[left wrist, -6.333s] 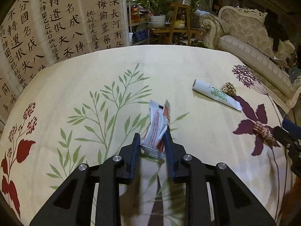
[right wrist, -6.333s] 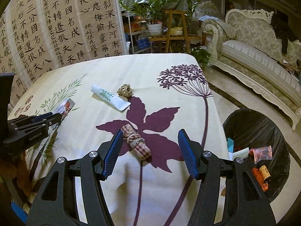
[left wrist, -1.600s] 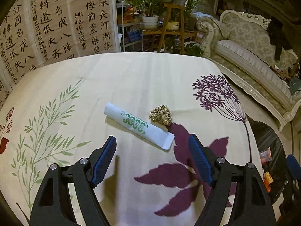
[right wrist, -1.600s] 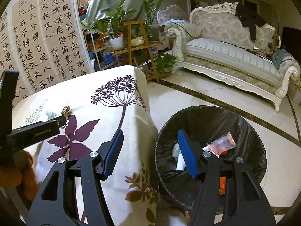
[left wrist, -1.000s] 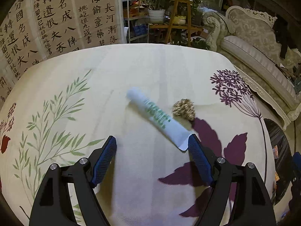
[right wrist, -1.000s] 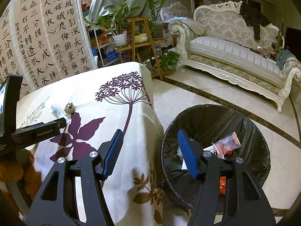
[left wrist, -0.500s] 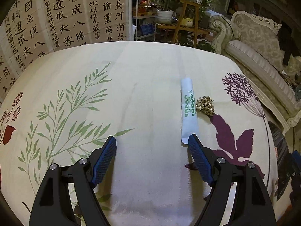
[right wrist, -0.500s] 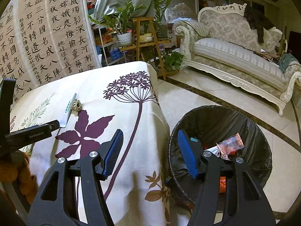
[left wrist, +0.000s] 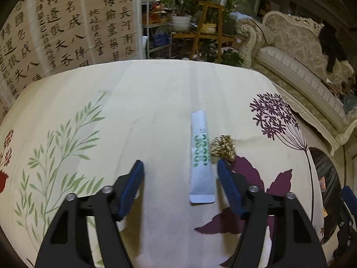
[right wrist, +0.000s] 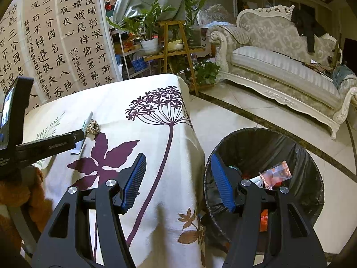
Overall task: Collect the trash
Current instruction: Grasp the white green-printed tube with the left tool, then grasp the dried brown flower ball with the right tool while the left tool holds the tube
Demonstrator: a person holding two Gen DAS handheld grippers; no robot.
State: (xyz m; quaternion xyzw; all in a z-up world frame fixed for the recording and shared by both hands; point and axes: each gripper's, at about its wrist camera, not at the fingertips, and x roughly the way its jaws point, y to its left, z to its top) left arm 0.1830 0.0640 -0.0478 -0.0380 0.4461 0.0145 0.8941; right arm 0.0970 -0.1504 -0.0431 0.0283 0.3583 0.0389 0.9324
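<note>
Here the left gripper, jaws just closing but still apart, straddles the white tube lying on the tablecloth untouched. The right gripper hangs parted and empty beside the trash bin.

White tube flat on tablecloth, golden scrap ball touching its right side.

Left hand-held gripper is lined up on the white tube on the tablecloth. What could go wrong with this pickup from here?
1. The white tube lies off-centre between the left hand-held gripper's closing jaws, near the right finger; one pad may push it sideways before the grip.
2. The straw-coloured ball sits just beside the tube and that fingertip; it could get nudged or pinched too.
3. The tube lies flat, so the pads may snag the tablecloth.
</note>
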